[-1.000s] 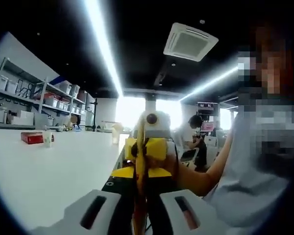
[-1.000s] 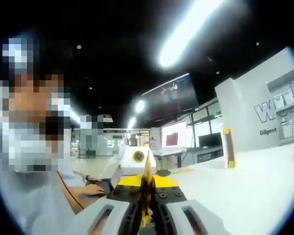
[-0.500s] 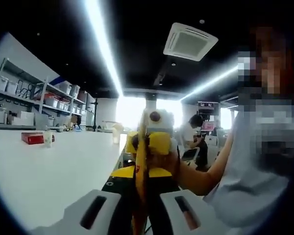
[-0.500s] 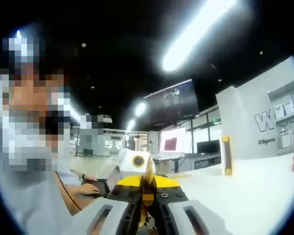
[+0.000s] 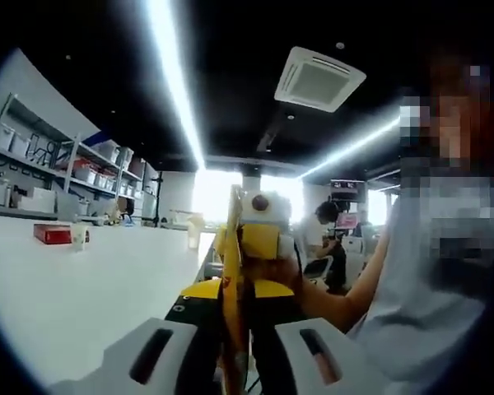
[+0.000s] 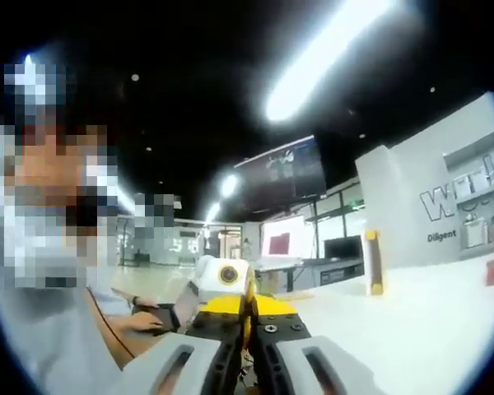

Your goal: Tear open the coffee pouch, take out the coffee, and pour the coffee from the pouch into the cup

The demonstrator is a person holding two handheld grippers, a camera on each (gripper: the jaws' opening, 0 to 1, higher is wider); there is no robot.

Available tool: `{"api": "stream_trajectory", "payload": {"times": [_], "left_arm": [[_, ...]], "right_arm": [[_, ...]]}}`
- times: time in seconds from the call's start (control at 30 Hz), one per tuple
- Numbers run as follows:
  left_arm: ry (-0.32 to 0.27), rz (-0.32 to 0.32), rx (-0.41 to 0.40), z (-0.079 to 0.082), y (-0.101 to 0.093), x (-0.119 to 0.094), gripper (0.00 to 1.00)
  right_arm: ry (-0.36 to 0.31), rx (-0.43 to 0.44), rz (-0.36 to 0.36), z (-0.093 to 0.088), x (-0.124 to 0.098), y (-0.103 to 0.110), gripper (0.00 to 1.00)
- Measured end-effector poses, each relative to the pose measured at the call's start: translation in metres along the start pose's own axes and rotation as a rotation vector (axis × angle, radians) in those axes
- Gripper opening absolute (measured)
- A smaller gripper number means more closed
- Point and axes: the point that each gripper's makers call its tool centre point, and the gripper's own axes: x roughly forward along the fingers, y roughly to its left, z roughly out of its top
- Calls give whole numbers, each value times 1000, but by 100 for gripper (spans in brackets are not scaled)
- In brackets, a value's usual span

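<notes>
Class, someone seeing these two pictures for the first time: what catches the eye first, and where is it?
A thin yellow pouch stands edge-on between the left gripper jaws, with the right gripper clamped on it from the far side. To the left a white table carries a red box and a small cup.

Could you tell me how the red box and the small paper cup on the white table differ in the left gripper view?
The red box is red, low and long, lying flat; the paper cup is pale, narrow and standing upright. The box lies further left in that view, the cup just right of it, close beside it; whether they touch is too small to tell. Both rest on the white table, far from the left gripper.
</notes>
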Motion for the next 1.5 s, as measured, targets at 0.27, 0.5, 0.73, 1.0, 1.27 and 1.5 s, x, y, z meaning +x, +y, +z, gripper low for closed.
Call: {"api": "stream_trajectory", "payload": {"times": [0.27,0.5,0.73,1.0,1.27,1.5], "left_arm": [[38,14,-25,-3,0,-2,9],[36,3,-47,-3,0,-3,9],[4,-6,-32,-1,0,0,18],[48,-5,-154,-3,-3,-3,12],[68,-6,-234,-7,-3,0,12],[37,-1,43,-7,-3,0,18]], "right_arm": [[0,4,21,0,0,3,7],[-1,-4,17,0,-1,1,5],[-5,-41,-19,2,-1,-3,3],[20,-148,-55,0,2,-6,3],[70,-254,-111,-5,1,-12,2],[12,97,23,-2,-1,0,3]]}}
